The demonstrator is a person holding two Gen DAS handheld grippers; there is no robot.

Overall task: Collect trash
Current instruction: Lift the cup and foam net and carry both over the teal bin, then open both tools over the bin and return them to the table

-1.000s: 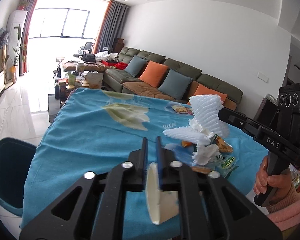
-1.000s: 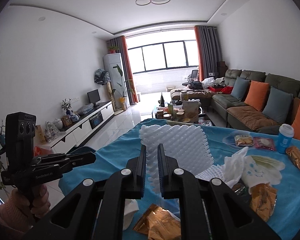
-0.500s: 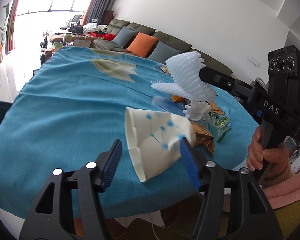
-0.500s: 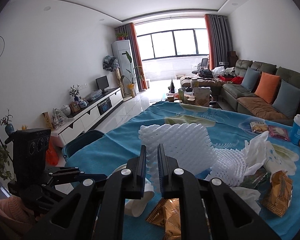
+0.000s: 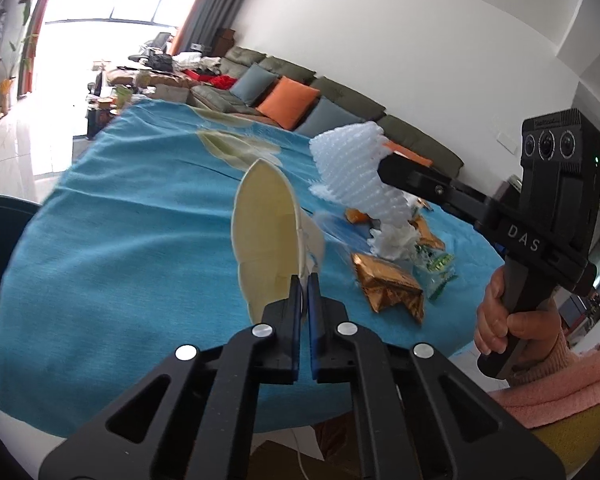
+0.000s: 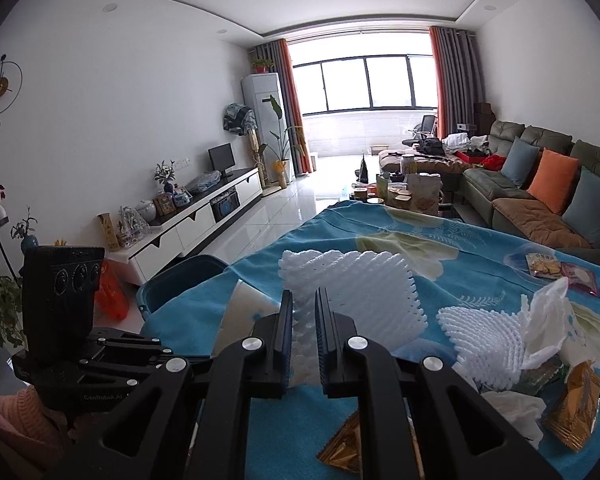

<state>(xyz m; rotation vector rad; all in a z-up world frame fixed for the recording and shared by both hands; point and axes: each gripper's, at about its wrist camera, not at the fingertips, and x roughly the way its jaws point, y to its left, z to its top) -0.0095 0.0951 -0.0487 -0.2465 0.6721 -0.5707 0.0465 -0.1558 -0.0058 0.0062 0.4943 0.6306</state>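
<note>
While your left hand-held gripper [image 5: 304, 280] pinches the wall of a flattened white paper cup [image 5: 266, 236], its jaws pressed together on the rim, the cup is held up above the bench's blue cloth [image 5: 120, 240]. Your right hand-held gripper [image 6: 303, 308] is clamped on a white foam net sleeve [image 6: 356, 292], which is lifted off the cloth. A second foam net [image 6: 484, 340] and a crumpled white tissue [image 6: 548, 320] lie on the bench just beside each other, with gold snack wrappers [image 6: 576, 412] near them. A dark blue bin [image 6: 184, 284] sits at the bench's left edge, below the cup. A green sofa [image 6: 540, 184] stands beyond the bench.
</note>
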